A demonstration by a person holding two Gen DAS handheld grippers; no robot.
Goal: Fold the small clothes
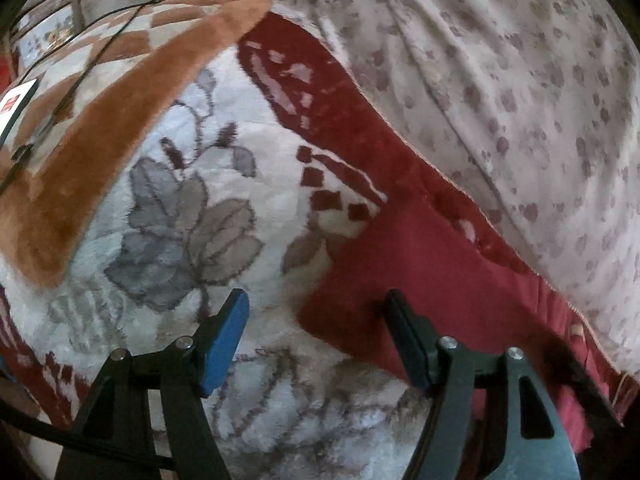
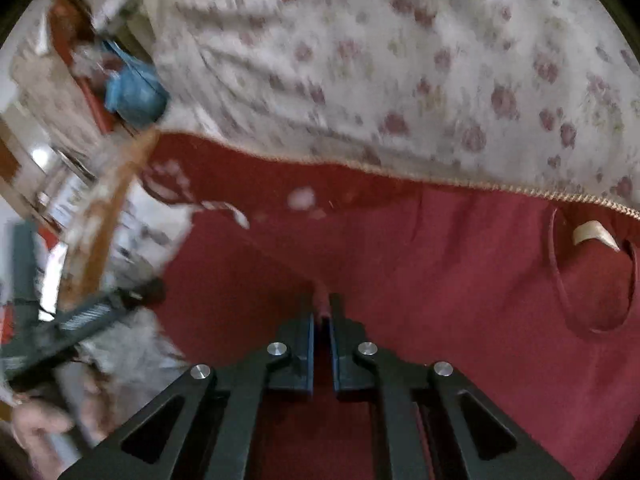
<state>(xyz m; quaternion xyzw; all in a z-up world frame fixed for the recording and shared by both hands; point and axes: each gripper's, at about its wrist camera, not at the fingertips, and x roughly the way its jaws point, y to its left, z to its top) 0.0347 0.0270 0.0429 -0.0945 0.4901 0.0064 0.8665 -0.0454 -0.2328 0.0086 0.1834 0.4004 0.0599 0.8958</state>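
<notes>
Bedding fills most of both views. A plush blanket [image 1: 192,216], white with grey leaf print and a dark red border, covers the surface. A brown checked blanket [image 1: 100,120] overlaps its far left side. A pale sheet with small pink flowers [image 1: 500,80] rises behind. A blue bundle [image 2: 134,96] sits at the far left. Beyond it the room is blurred, with bright patches of light.

Soft, even daylight in both views, no harsh glare. The left wrist view is fairly sharp on the flowered blanket [image 1: 192,216], with faint shadow under the gripper [image 1: 316,308]. The right wrist view smears badly at its left edge; fisheye bending and black corners frame both.
</notes>
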